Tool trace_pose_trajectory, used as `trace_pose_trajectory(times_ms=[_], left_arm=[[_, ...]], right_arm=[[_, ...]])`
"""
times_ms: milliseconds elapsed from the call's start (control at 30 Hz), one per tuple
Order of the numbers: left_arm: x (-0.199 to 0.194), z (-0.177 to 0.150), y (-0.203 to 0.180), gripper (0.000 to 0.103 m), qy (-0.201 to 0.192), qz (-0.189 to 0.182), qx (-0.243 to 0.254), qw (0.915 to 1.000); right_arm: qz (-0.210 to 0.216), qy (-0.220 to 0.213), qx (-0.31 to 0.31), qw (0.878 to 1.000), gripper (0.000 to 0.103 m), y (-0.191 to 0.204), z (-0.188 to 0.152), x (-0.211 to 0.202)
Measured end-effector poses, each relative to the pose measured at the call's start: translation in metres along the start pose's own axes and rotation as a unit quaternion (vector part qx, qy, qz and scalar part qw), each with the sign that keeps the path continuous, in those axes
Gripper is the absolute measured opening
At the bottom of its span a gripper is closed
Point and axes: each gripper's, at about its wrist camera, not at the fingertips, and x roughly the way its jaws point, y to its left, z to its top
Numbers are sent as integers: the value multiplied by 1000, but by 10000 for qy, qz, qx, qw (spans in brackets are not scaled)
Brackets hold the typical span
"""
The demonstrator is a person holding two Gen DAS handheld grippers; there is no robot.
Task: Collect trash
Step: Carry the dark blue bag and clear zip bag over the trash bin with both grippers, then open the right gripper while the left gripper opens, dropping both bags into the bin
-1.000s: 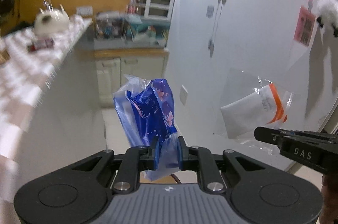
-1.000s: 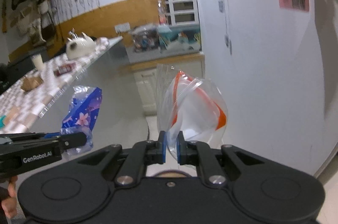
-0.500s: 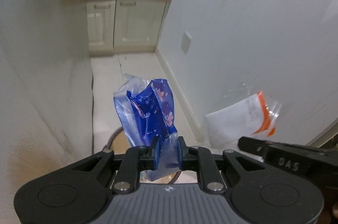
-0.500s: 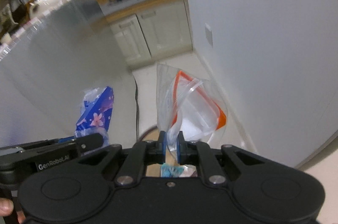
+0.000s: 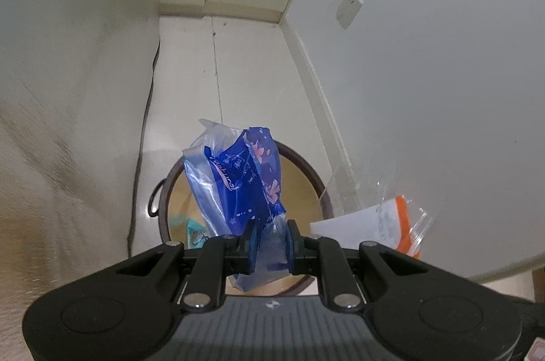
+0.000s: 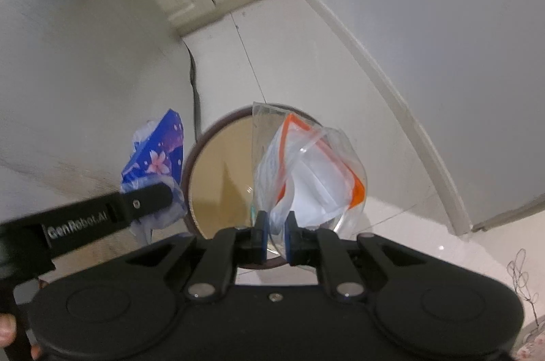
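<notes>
Clearly both pieces of trash hang over the bin, the round dark-rimmed tub on the floor at lower centre of each view. The left tool is clamped tight on the tail of the blue flowered wrapper, which dangles in front of the bin's mouth. The right tool is pinched shut on a clear zip bag with an orange strip, and that bag sits toward the right part of the rim.

Judging by this, the zip bag is the riskier drop: it is light and wide, and released from here it could catch the rim or drift onto the floor beside the wall. The wrapper could cling to the pads rather than fall. With both tools so near each other, they might also knock together.
</notes>
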Motion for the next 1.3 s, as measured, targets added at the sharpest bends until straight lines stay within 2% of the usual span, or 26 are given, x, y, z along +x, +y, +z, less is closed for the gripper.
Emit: trace_pose_trajectory(times_ms=[200,367,433,467,500,533,633,700,867,1067,1300], left_arm=[[50,8,10,18,328,-181,-240,9990],[77,20,16,19,284,-471,-372,9978],[85,19,20,26,241,-650,-448,9966],[89,17,21,43,285,-670,-474,9962],[94,16,23,60,396,-522,-509,9966],[96,13,25,64,468,-337,-491,9971],[98,12,26,66,614,-11,-242,9978],[97,11,27,76,669,126,-185,9975],[99,9,31,84,837,581,-18,9948],[96,12,39,97,936,955,-101,9910],[95,14,58,103,945,1185,-282,9880]], right_arm=[[-11,301,179,9994,10,-14,17,47],[2,142,268,9995,10,-23,34,57],[11,139,319,9994,10,-26,38,61],[5,158,312,9994,10,-27,39,62],[-6,185,287,9994,10,-27,39,64],[-8,207,248,9995,10,-26,39,66],[26,285,124,9995,10,-23,42,72],[58,342,19,9994,10,-19,45,77],[27,476,-160,9987,10,-18,45,85],[-21,742,-300,9968,11,-18,45,100],[245,1342,-723,9880,12,-3,39,136]])
